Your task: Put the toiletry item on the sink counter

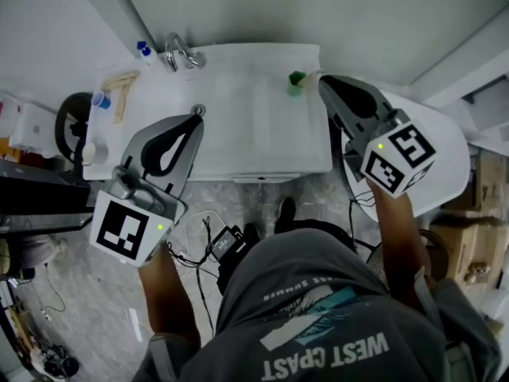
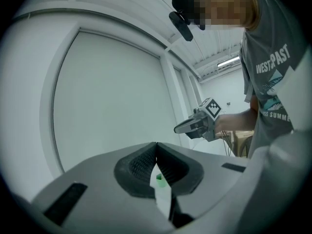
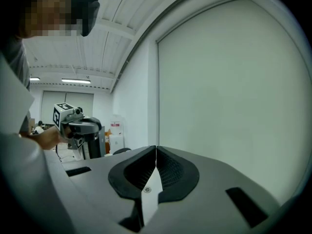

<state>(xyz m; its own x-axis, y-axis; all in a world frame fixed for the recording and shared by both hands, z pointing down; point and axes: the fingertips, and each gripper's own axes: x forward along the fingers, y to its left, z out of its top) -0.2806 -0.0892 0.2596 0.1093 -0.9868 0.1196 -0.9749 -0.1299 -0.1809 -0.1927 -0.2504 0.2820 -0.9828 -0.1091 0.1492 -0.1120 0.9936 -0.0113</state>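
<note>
The small green toiletry item (image 1: 296,81) stands at the right rear corner of the white sink counter (image 1: 238,54), just left of your clenched, empty right claw (image 1: 324,84). Your left claw (image 1: 196,119), also clenched empty, is farther off.

toiletry item (image 1: 296,82): on sink counter (image 1: 262,153), rear right | faucet (image 1: 181,52): rear left

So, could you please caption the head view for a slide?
Person holding left hand-held gripper and right hand-held gripper, both shut, above a white sink, green item on its counter.
</note>
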